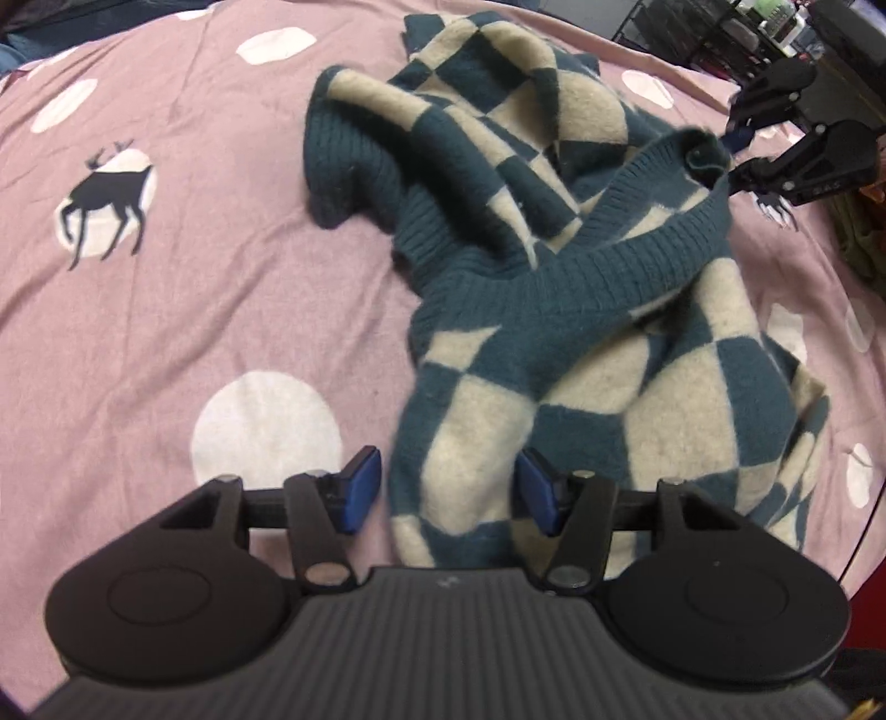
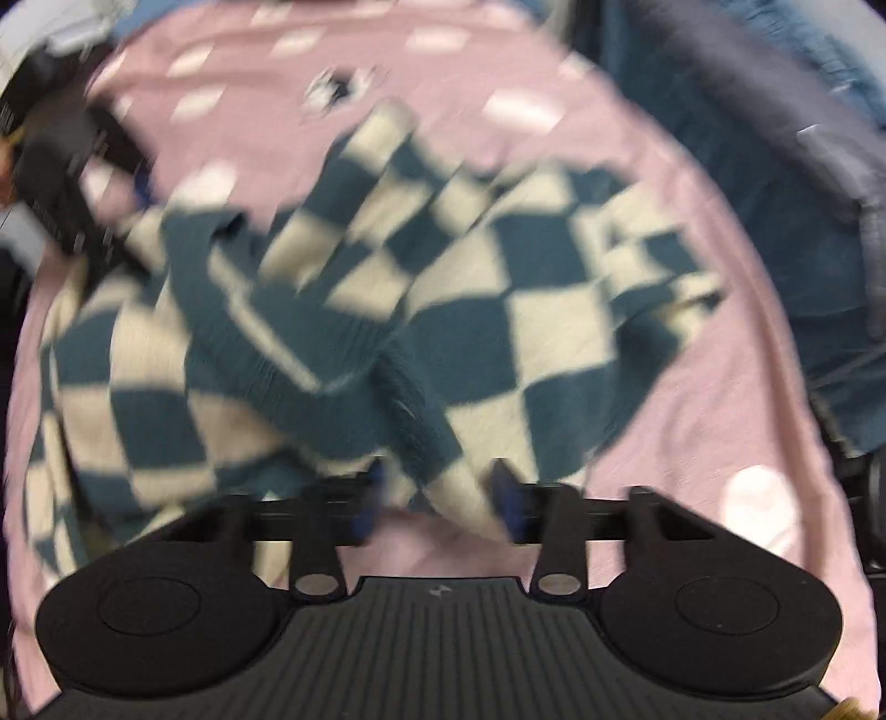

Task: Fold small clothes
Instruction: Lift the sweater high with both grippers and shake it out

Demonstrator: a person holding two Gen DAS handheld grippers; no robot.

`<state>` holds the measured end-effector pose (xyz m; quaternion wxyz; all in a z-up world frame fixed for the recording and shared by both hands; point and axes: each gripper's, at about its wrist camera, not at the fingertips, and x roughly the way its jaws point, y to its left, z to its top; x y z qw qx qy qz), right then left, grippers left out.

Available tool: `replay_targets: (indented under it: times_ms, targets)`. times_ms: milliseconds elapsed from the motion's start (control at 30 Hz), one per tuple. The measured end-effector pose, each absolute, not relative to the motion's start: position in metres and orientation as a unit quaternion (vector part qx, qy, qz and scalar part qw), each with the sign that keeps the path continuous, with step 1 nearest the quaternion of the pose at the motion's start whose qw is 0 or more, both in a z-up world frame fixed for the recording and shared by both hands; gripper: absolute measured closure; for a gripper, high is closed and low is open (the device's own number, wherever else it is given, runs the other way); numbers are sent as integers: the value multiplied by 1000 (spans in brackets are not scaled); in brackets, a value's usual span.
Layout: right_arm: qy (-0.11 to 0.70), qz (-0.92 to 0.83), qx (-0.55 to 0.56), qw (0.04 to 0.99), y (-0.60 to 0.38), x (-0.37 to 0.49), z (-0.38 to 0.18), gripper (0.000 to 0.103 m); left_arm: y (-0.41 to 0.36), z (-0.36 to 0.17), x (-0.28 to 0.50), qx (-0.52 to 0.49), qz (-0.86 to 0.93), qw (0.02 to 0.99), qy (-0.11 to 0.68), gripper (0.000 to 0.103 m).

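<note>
A teal and cream checkered knit sweater (image 1: 554, 310) lies crumpled on a pink bed sheet (image 1: 194, 310). My left gripper (image 1: 448, 493) is open, its blue pads on either side of the sweater's near end, with cloth between the jaws. The right gripper (image 1: 736, 160) shows at the far right of the left wrist view, at the sweater's ribbed teal edge. In the blurred right wrist view the sweater (image 2: 443, 310) fills the middle, and my right gripper (image 2: 437, 498) is open with a fold of sweater between its jaws. The left gripper's body (image 2: 66, 183) shows at the far left there.
The sheet has white dots and a black deer print (image 1: 105, 194). Dark metal racks (image 1: 720, 39) stand beyond the bed's far right edge. Blue-grey bedding (image 2: 775, 166) lies to the right in the right wrist view.
</note>
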<state>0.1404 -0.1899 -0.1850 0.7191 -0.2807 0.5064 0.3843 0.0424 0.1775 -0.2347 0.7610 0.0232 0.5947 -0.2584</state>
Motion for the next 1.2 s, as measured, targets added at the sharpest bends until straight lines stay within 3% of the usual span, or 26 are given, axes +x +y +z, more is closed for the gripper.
replay_targets:
  times_ms: [67, 100, 167, 200, 300, 500, 700, 1000, 1200]
  targets:
    - [520, 392, -279, 706, -188, 142, -189, 86, 177, -240, 49, 15, -261, 753, 603, 51]
    - [526, 396, -273, 701, -187, 142, -188, 88, 174, -241, 51, 24, -262, 753, 603, 52]
    - [526, 393, -262, 707, -187, 138, -179, 90, 169, -241, 52, 32, -272, 757, 594, 70]
    - [523, 388, -255, 715, -189, 135, -173, 91, 166, -239, 53, 26, -280, 755, 592, 88]
    - [513, 358, -218, 749, -197, 123, -150, 92, 162, -222, 47, 33, -263, 787, 557, 92]
    - [455, 320, -89, 827, -217, 74, -83, 93, 189, -154, 22, -62, -203, 858, 468, 94]
    - [346, 300, -25, 889, -209, 0, 10, 93, 226, -41, 3, -135, -164, 915, 343, 95]
    - [177, 332, 30, 926, -192, -70, 160, 93, 250, 159, -36, -112, -183, 972, 92, 95]
    - [84, 325, 27, 941, -191, -93, 208, 93, 244, 224, -65, -80, -205, 975, 8, 94]
